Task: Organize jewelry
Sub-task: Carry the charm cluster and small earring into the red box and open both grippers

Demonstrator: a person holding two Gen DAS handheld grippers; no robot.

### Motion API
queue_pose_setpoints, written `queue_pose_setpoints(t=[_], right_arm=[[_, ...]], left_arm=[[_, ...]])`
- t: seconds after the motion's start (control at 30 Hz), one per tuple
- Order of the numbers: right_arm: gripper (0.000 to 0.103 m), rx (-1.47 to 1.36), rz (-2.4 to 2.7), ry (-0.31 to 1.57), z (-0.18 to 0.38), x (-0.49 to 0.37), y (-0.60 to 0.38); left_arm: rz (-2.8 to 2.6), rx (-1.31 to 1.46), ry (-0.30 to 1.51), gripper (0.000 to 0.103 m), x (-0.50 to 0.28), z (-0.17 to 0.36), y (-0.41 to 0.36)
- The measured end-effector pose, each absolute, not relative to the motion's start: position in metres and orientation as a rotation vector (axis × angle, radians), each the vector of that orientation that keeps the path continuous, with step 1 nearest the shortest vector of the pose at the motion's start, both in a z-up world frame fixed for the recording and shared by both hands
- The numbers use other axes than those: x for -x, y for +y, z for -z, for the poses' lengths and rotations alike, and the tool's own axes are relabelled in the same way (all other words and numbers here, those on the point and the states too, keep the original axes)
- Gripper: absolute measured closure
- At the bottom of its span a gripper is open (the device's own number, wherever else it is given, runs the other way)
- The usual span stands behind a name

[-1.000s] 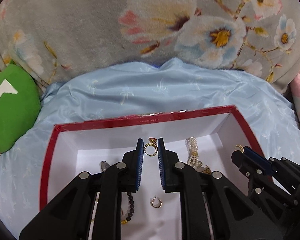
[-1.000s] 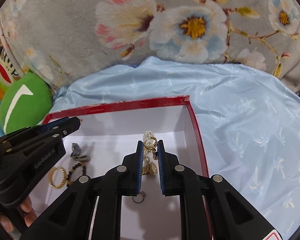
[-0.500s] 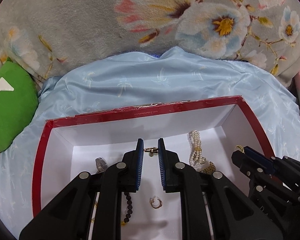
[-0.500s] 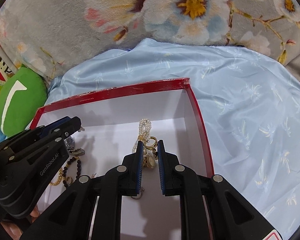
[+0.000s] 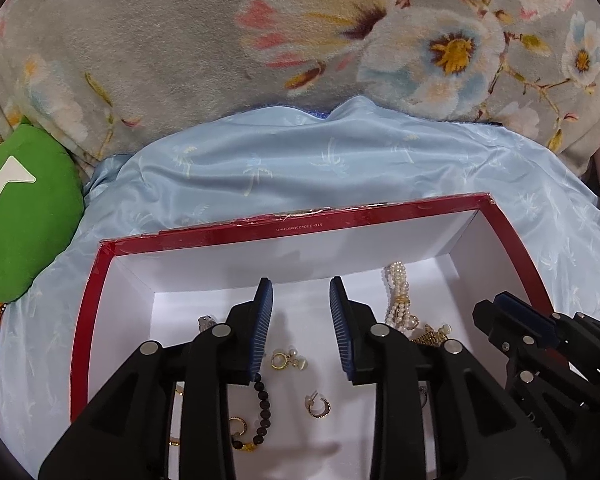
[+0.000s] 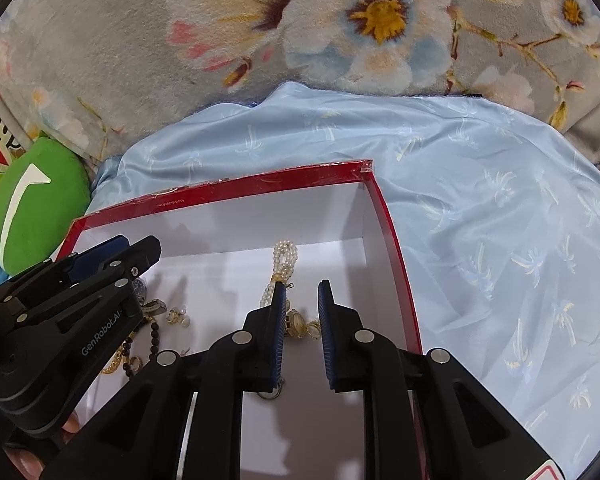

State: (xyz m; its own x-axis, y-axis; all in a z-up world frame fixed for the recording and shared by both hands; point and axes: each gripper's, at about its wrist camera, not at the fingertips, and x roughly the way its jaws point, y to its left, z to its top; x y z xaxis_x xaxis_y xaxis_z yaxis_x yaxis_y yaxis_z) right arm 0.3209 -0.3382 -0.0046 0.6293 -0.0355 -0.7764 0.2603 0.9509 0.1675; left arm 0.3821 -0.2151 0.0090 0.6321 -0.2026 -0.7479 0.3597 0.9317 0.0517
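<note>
A red-rimmed white box (image 5: 300, 224) lies on blue cloth and holds the jewellery. My left gripper (image 5: 301, 292) hangs over the box floor, its jaws opening, with nothing between the pads. Below them lies a gold earring with pearls (image 5: 286, 359). Near it are a small gold hoop (image 5: 319, 404) and a black bead bracelet (image 5: 262, 404). My right gripper (image 6: 302, 292) is over the box's right end with its jaws opening slightly. Gold pieces (image 6: 300, 324) lie on the floor beneath the gap, beside a pearl bracelet (image 6: 284, 260).
A green cushion (image 5: 20, 212) sits left of the box. Light blue satin cloth (image 5: 300, 168) spreads under and right of it. A grey floral blanket (image 5: 220, 40) rises behind. A person's fingertip (image 6: 72, 424) shows under the left gripper.
The left jaws have spread and let go of the gold earring, which now lies on the box floor. The right jaws parted a little and the gold ring dropped beside the pearls.
</note>
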Motion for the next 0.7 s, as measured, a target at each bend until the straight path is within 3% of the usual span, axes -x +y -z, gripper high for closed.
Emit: queue_pose_setpoints(t=[0.7], right_arm=[[0.087, -0.272, 0.192, 0.886, 0.0058, -0.3201, -0.3377]], left_arm=[[0.309, -0.196, 0.819, 0.075, -0.3801, -0.0109, -0.2117]])
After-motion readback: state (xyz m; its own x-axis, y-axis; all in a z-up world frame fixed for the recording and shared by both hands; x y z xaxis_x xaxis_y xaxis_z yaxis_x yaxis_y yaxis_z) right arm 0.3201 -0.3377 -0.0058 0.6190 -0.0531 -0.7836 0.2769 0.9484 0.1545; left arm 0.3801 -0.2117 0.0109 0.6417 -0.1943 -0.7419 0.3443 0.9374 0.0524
